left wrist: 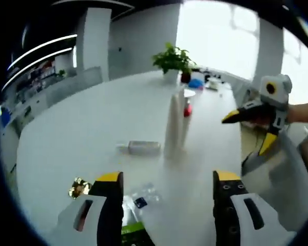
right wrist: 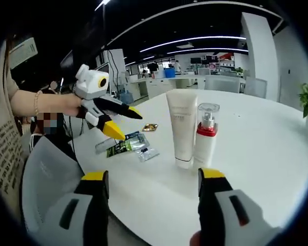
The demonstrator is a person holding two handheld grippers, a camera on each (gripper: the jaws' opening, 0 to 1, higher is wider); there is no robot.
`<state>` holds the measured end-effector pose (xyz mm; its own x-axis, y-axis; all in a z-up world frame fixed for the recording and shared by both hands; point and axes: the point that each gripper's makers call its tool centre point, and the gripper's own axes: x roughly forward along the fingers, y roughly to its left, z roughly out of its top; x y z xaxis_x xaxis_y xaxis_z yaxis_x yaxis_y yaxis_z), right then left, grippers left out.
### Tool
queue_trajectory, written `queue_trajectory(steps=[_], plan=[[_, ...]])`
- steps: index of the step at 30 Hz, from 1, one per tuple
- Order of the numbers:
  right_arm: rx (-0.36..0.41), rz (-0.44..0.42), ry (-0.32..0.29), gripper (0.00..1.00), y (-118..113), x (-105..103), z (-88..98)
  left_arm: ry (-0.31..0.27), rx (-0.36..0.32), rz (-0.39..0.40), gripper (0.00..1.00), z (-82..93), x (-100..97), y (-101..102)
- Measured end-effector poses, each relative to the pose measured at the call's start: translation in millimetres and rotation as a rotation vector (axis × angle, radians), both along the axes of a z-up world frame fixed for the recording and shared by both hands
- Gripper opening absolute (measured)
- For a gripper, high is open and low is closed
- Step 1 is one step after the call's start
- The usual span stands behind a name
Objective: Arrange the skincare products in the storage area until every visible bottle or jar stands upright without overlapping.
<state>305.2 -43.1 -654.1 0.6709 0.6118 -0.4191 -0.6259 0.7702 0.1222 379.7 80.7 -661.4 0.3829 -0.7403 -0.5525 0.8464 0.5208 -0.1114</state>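
A tall white tube (left wrist: pixel 172 125) stands upright on the white table (left wrist: pixel 92 118), and a white pump bottle (left wrist: pixel 187 110) with a red collar stands touching it behind. To the tube's left, a small clear bottle (left wrist: pixel 138 147) lies on its side. My left gripper (left wrist: pixel 168 177) is open and empty, hovering short of these. My right gripper (left wrist: pixel 249 132) comes in from the right, open and holding nothing. In the right gripper view the tube (right wrist: pixel 182 128) and pump bottle (right wrist: pixel 205 138) stand side by side beyond the open right gripper (right wrist: pixel 154 175); the left gripper (right wrist: pixel 126 124) hangs open above the sachets (right wrist: pixel 128 145).
A gold foil piece (left wrist: pixel 79 188), clear sachets (left wrist: pixel 141 197) and a green packet (left wrist: pixel 131 230) lie near the table's edge. A potted plant (left wrist: pixel 172 60) and small items stand at the far end. A grey chair (right wrist: pixel 46 174) sits beside the table, by a person's arm (right wrist: pixel 41 105).
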Motion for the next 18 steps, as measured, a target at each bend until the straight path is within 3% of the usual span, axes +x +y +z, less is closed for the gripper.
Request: queue_trajectory(steps=[12, 18], plan=[[0.035, -0.010, 0.011, 0.73, -1.1, -9.9, 1.5, 0.067, -0.030, 0.140, 0.80, -5.7, -38.8, 43.3], [0.035, -0.004, 0.010, 0.74, -0.1, -14.5, 2.3, 0.067, -0.047, 0.199, 0.83, -4.4, -51.0, 57.0]])
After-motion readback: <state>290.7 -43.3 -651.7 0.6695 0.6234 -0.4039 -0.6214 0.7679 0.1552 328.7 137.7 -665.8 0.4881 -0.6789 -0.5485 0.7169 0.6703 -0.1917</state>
